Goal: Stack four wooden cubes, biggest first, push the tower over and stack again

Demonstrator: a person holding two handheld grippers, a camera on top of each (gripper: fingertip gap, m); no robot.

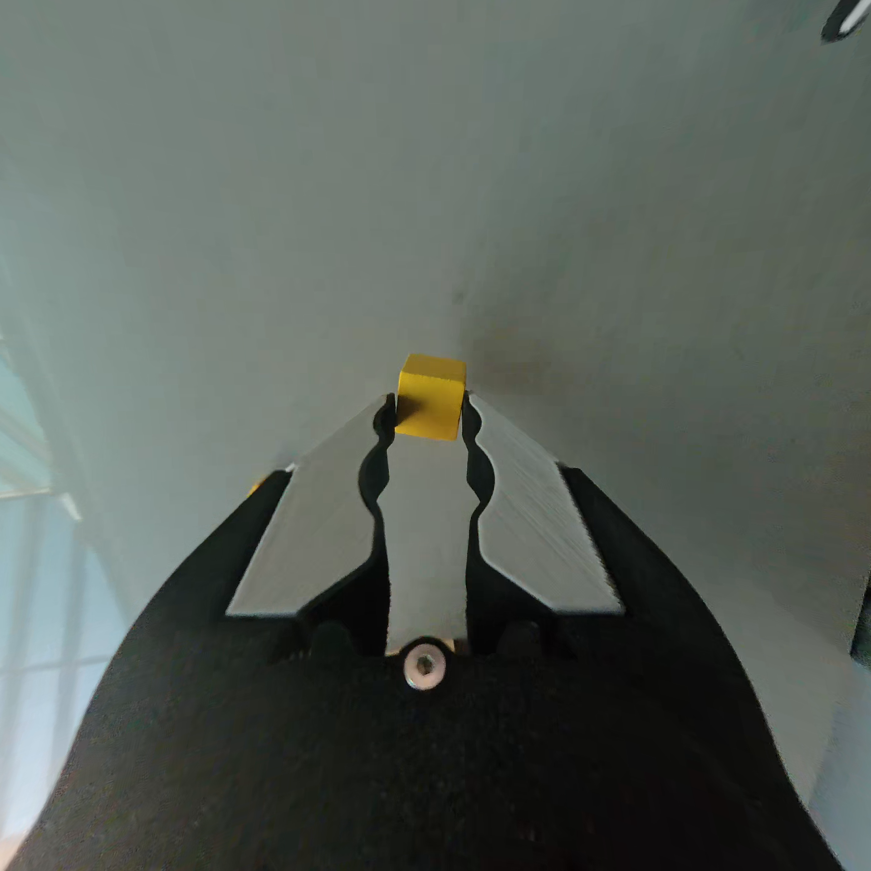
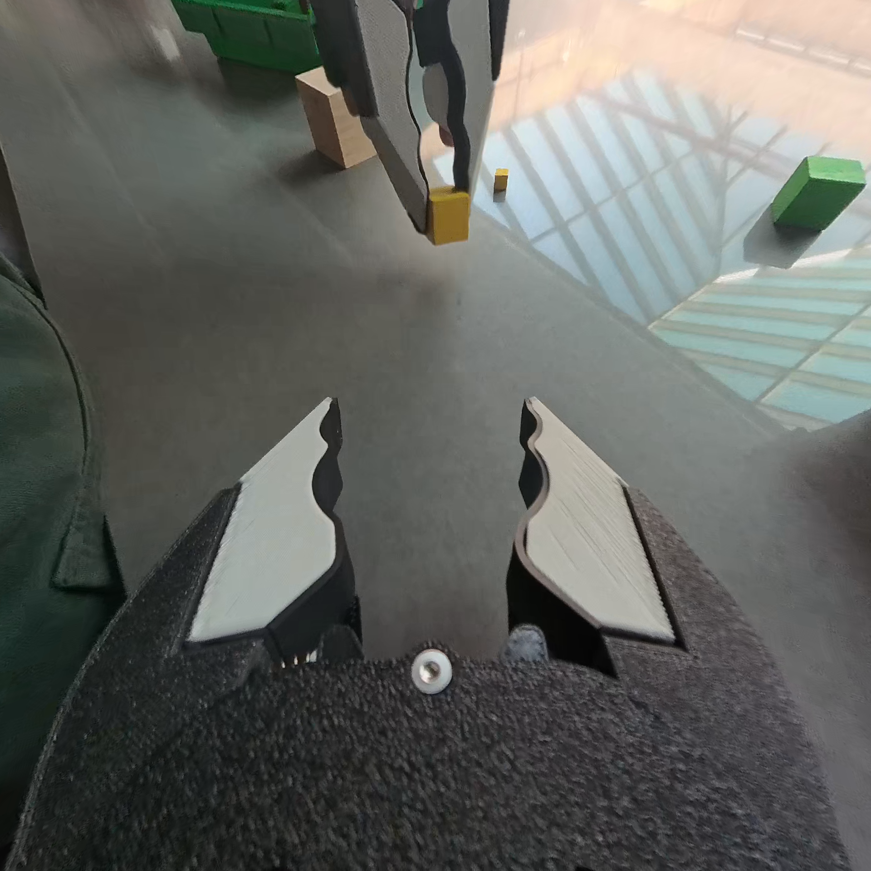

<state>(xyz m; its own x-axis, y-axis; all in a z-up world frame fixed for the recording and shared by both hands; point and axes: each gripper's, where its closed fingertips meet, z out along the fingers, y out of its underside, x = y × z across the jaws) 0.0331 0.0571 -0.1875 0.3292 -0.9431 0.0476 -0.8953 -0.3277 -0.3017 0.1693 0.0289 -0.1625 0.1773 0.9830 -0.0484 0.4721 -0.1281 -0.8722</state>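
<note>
My left gripper (image 1: 429, 406) is shut on a small yellow block (image 1: 430, 397), pinched between its fingertips above the grey tabletop (image 1: 471, 188). The right wrist view shows the same gripper (image 2: 445, 212) from outside, pointing down with the yellow block (image 2: 450, 216) held a little above the table. My right gripper (image 2: 430, 414) is open and empty, low over the bare grey tabletop (image 2: 283, 306), well short of the held block.
A smaller yellow block (image 2: 500, 180) sits on the table beyond the held one. A plain wooden block (image 2: 332, 120) stands at the back left, green bins (image 2: 250, 28) behind it. A green block (image 2: 820, 199) lies at the right. A dark green sleeve (image 2: 42, 471) is at the left edge. There is about 15 cm between the tips of the two grippers.
</note>
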